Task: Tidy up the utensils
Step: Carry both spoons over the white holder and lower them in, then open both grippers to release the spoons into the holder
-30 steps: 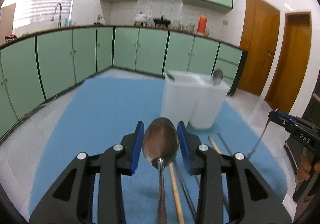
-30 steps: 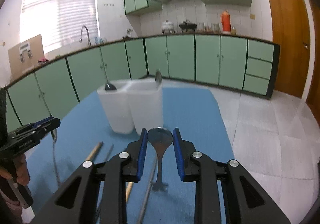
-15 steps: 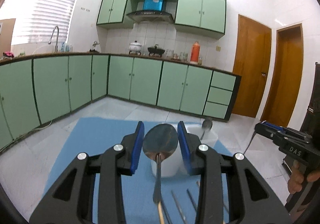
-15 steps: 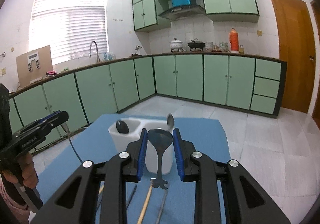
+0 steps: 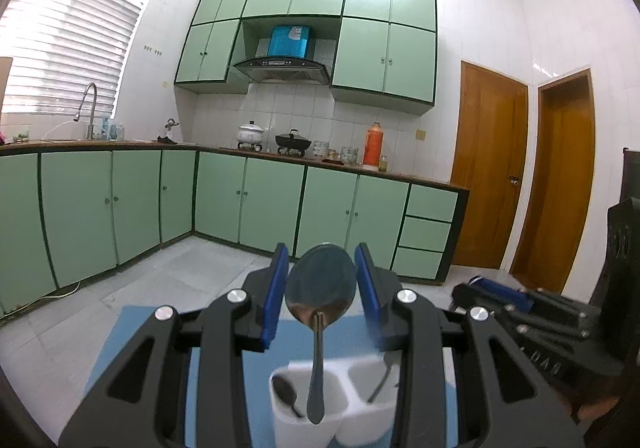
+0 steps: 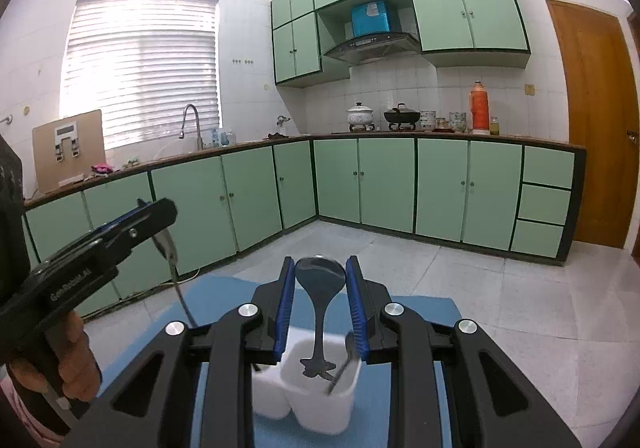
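blue mat (image 5: pixel 132 332) on grey tiled floor (image 6: pixel 520 288), green cabinets (image 6: pixel 384 183) behind.

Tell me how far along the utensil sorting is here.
Partly done: the white holder already contains a dark spoon and another utensil. In hand: the left hand-held gripper and right hand-held gripper each suspend a spoon above it. Left: dropping both in; further leftovers aren't visible.

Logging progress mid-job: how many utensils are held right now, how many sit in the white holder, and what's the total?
Held spoons: 2, metal spoon in left gripper, dark spoon in right gripper.
Utensils in white holder: 2, small spoon, thin-handled utensil.
Total: 4.
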A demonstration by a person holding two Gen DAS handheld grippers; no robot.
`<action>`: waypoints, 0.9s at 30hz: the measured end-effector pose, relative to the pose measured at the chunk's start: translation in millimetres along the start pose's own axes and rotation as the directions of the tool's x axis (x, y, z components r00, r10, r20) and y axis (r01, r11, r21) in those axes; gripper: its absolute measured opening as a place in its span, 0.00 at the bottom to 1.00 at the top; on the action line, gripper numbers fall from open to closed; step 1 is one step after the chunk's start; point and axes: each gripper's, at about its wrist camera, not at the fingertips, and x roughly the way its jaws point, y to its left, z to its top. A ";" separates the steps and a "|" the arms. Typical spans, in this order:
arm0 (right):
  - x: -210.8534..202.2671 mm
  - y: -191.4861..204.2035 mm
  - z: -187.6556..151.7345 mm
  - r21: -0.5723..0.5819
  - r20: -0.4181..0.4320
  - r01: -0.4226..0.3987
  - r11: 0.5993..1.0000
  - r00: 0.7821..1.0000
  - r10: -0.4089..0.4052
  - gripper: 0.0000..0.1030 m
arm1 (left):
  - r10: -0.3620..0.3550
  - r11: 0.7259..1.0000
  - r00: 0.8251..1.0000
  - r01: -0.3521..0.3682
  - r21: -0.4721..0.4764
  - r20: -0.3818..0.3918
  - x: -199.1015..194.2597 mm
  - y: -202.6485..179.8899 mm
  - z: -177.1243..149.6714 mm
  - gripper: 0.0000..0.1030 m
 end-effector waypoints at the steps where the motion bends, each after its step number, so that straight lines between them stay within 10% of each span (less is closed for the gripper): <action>1: 3.6 0.0 0.1 0.002 0.001 0.002 1.000 1.000 -0.002 0.25 | 0.002 1.000 1.000 -0.002 0.004 0.002 7.9 -1.4 -0.2 0.32; 27: 45.8 11.0 -65.2 -0.012 -0.138 -0.019 1.000 0.990 0.017 0.25 | 0.030 0.999 0.982 -0.032 -0.008 -0.186 37.1 32.0 -80.3 0.32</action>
